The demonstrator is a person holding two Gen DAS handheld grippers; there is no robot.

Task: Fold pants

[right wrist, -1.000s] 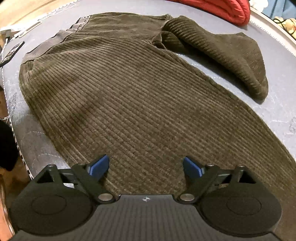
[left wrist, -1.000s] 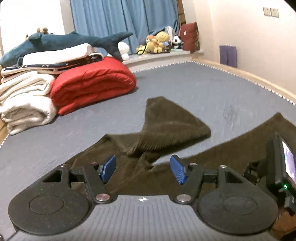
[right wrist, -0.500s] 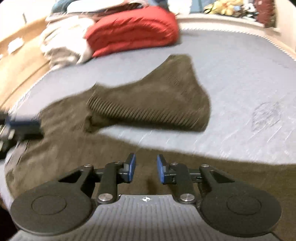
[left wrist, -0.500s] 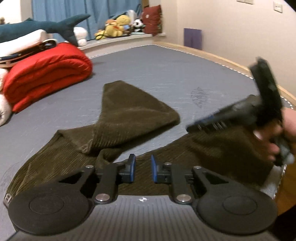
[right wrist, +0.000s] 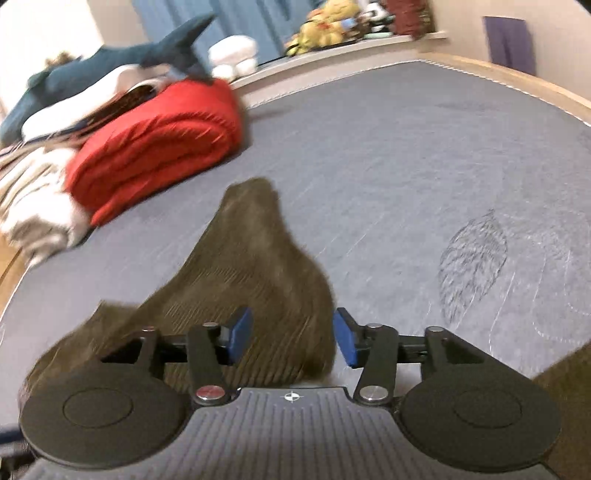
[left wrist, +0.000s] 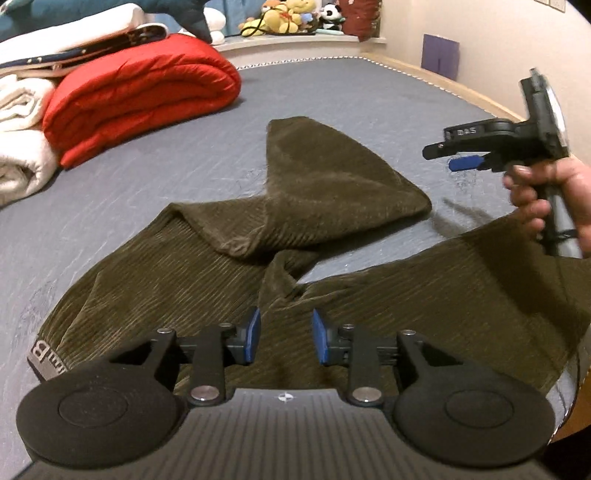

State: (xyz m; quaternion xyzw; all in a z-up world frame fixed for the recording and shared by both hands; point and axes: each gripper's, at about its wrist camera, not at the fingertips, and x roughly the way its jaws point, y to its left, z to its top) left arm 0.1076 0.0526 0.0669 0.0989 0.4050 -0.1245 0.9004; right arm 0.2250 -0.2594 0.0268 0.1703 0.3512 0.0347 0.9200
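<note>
Dark olive corduroy pants [left wrist: 192,280] lie spread on the grey mattress [left wrist: 332,96]. One leg [left wrist: 325,184] is folded back on itself toward the far side; the other leg [left wrist: 461,295] runs to the right. The waistband label [left wrist: 42,356] shows at near left. My left gripper [left wrist: 284,336] hovers open over the crotch, holding nothing. My right gripper [right wrist: 291,338] is open and empty above the folded leg [right wrist: 251,273]. It also shows in the left wrist view [left wrist: 458,155], held up at the right in a hand.
A rolled red quilt [left wrist: 140,99] and white blankets [left wrist: 18,147] lie at the far left, with a blue shark plush [right wrist: 110,62] on top. Plush toys [left wrist: 284,16] line the far sill. The mattress edge [left wrist: 465,92] runs along the right.
Both grippers narrowed half a second ago and have opened again. My right gripper lifted off the right leg and swung up over the folded leg. My left gripper moved closer over the crotch.
</note>
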